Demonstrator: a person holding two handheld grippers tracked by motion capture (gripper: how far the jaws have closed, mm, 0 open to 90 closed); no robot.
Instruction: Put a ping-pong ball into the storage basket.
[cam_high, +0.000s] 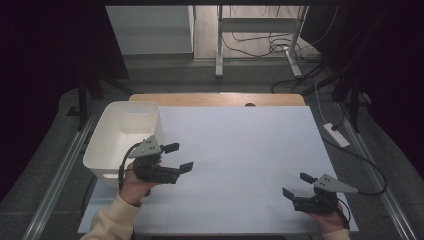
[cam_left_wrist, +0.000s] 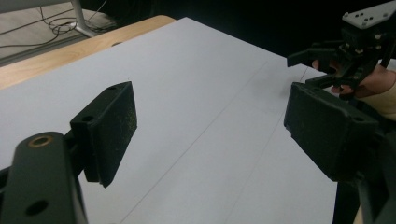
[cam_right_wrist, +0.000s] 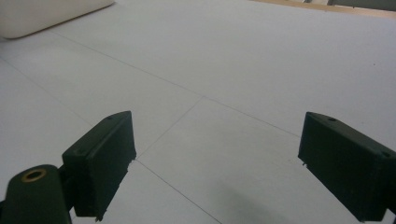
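My left gripper (cam_high: 179, 157) hovers over the left side of the white table top (cam_high: 240, 140), just right of a white plastic bin (cam_high: 122, 135). It points toward the right, and its jaws stand open with nothing between them (cam_left_wrist: 210, 116). My right gripper (cam_high: 297, 185) sits near the front right corner of the table and points left. It is open too, with bare table between its pads (cam_right_wrist: 215, 140). In the left gripper view the right gripper (cam_left_wrist: 308, 70) and the hand holding it appear at the upper right.
The white bin's rounded edge (cam_right_wrist: 46, 16) lies far across the sheet in the right gripper view. A wooden strip (cam_high: 215, 99) runs along the table's far edge. Cables (cam_high: 350, 150) and a power strip (cam_high: 336, 135) lie on the floor to the right.
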